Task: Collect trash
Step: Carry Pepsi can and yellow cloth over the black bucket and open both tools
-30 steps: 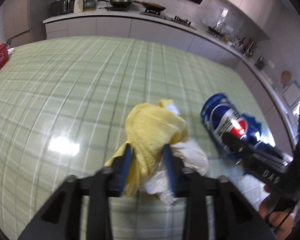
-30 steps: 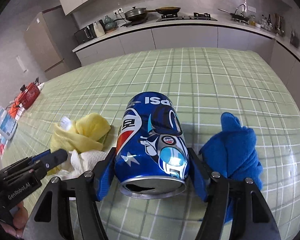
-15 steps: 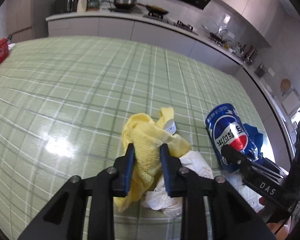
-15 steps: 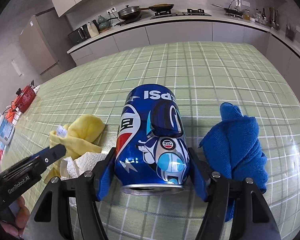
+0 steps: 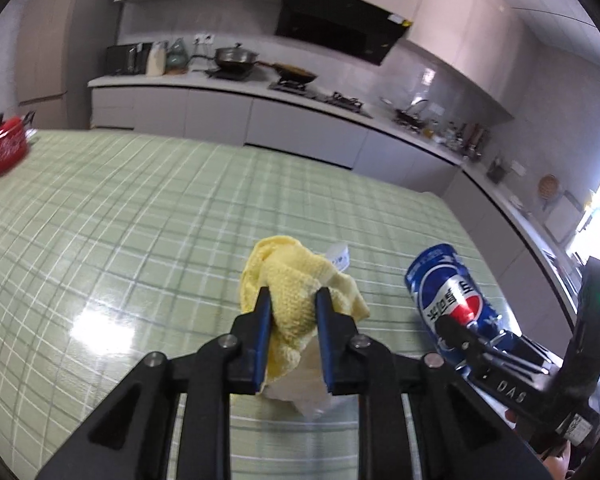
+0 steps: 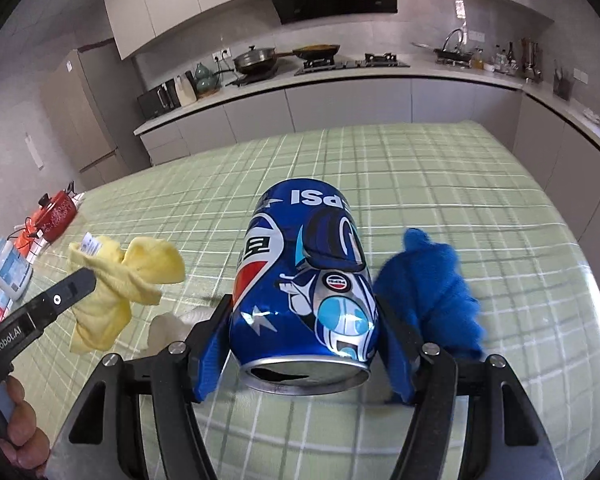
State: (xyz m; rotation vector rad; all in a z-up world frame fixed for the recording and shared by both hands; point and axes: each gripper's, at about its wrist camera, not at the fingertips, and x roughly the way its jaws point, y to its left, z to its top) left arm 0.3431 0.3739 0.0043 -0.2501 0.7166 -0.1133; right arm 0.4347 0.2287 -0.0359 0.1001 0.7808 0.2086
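My left gripper [image 5: 292, 312] is shut on a yellow cloth [image 5: 296, 284] and holds it above the green checked table [image 5: 140, 220]; the cloth hangs free in the right wrist view [image 6: 116, 280]. A crumpled white tissue [image 5: 304, 384] lies on the table under it and shows in the right wrist view [image 6: 168, 326]. My right gripper [image 6: 304, 356] is shut on a blue Pepsi can [image 6: 304, 280], held lifted, its open end toward the camera. The can also shows in the left wrist view [image 5: 448, 296].
A blue cloth [image 6: 428, 296] lies on the table just right of the can. A red pot [image 5: 2, 146] stands at the table's far left edge, also seen in the right wrist view [image 6: 58, 214], with a white bottle [image 6: 8, 268] near it. Kitchen counters run behind.
My left gripper has lifted the yellow cloth off the table, leaving the tissue below. My right gripper has raised the Pepsi can a little.
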